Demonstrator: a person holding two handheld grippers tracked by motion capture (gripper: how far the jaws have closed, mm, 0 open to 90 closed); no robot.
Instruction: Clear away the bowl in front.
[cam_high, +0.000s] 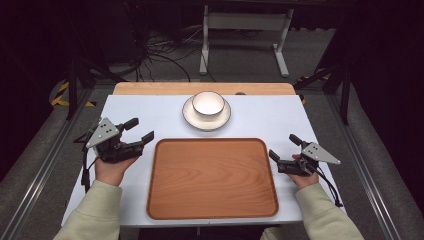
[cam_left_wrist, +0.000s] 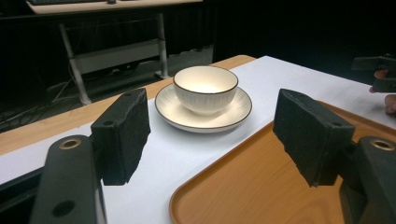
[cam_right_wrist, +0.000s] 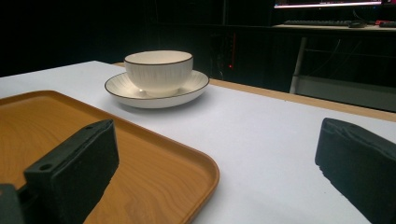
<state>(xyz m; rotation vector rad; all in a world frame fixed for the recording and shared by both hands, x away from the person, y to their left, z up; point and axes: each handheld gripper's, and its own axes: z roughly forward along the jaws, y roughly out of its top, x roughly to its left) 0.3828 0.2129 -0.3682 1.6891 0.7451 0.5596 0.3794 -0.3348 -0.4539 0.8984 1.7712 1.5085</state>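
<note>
From the high view, I see my left gripper (cam_high: 136, 131) beside the left edge of the wooden tray (cam_high: 212, 177). Its jaws are spread wide and hold nothing. My right gripper (cam_high: 284, 148) sits by the tray's right edge, and its jaws are spread too, with nothing in them. The bowl (cam_high: 208, 104) stands on a saucer (cam_high: 206, 118) at the far side of the table (cam_high: 280, 115), just past the tray's far edge. It lies ahead of both claws, near the middle. I think my left claw is a bit nearer to it.

In the left gripper view, the bowl (cam_left_wrist: 206, 88) sits right between my two black jaws, straight ahead and a little way off. The saucer (cam_left_wrist: 203, 108) is under it, and the tray (cam_left_wrist: 261, 186) corner is just below on the right. This claw points right at the bowl.

In the right gripper view, the bowl (cam_right_wrist: 158, 70) and saucer (cam_right_wrist: 157, 91) are off to the left, past the tray (cam_right_wrist: 154, 172) corner. So my right claw points to the side of it. I would reach with my left one first.
</note>
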